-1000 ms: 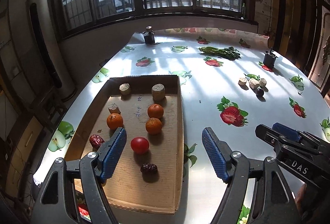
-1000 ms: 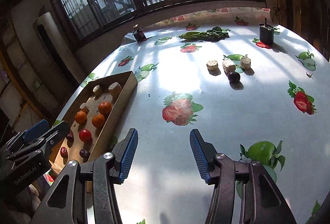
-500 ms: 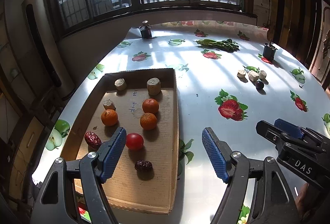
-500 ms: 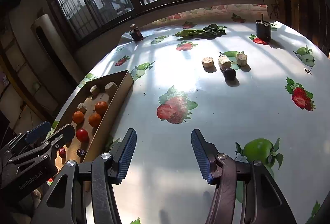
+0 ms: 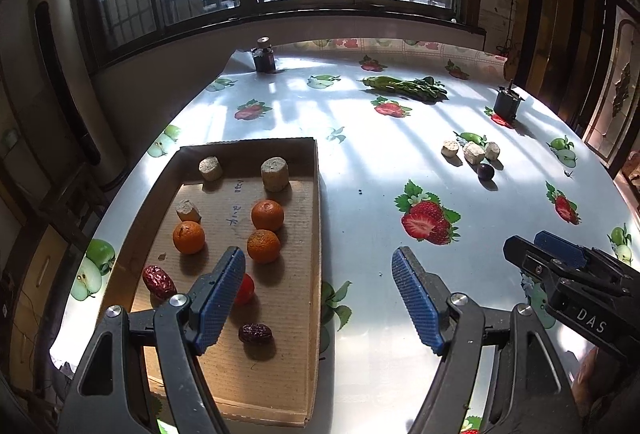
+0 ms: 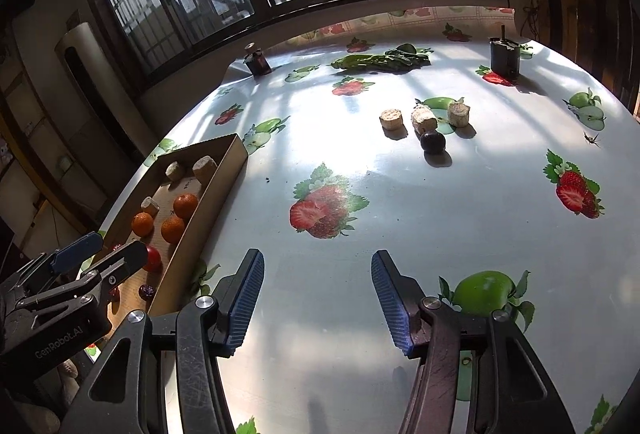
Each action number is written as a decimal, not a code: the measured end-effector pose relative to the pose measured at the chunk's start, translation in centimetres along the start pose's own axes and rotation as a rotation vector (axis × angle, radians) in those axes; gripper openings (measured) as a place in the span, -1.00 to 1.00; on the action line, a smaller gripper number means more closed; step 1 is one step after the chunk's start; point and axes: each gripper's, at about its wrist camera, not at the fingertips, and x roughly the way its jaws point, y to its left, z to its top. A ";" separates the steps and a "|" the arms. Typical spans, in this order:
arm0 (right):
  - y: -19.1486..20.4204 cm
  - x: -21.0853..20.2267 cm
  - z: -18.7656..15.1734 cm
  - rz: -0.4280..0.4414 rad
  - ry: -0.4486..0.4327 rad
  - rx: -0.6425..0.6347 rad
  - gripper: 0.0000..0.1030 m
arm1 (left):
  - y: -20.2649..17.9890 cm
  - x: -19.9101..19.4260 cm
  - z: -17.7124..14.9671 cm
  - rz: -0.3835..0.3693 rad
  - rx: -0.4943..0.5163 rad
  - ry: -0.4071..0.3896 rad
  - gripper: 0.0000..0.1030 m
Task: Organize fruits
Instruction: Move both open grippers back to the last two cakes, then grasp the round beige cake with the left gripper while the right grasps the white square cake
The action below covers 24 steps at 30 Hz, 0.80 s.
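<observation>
Left claw [image 5: 318, 294] spread apart, empty, straddled right wall of cardboard tray [image 5: 317, 218]. Right claw [image 6: 318, 298] spread apart, empty, above bare tabletop [image 6: 400, 202].

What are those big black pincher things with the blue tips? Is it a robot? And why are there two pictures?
No robot here: a person holds a pinching tool in each hand. Each tool carries its own camera looking out along its blue jaws, hence two pictures. One shows the left gripper, the other the right gripper. Both have their jaws open and hold nothing. Below is a table with a fruit-print cloth. A cardboard tray holds three oranges, a red fruit, two dark dried fruits and three pale cork-like chunks. Out on the cloth sit a dark plum and three more chunks.
</observation>
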 end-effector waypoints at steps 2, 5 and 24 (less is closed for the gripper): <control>-1.5 -1.2 1.0 -0.034 -0.026 0.002 0.17 | -0.3 -0.4 1.4 -0.046 -0.017 -0.015 0.47; -4.4 -3.1 3.1 -0.106 -0.069 0.011 0.23 | -1.3 -0.5 3.6 -0.120 -0.037 -0.032 0.58; -15.0 8.8 12.7 -0.164 0.030 0.145 0.08 | -10.4 17.4 11.4 -0.358 -0.172 0.186 0.59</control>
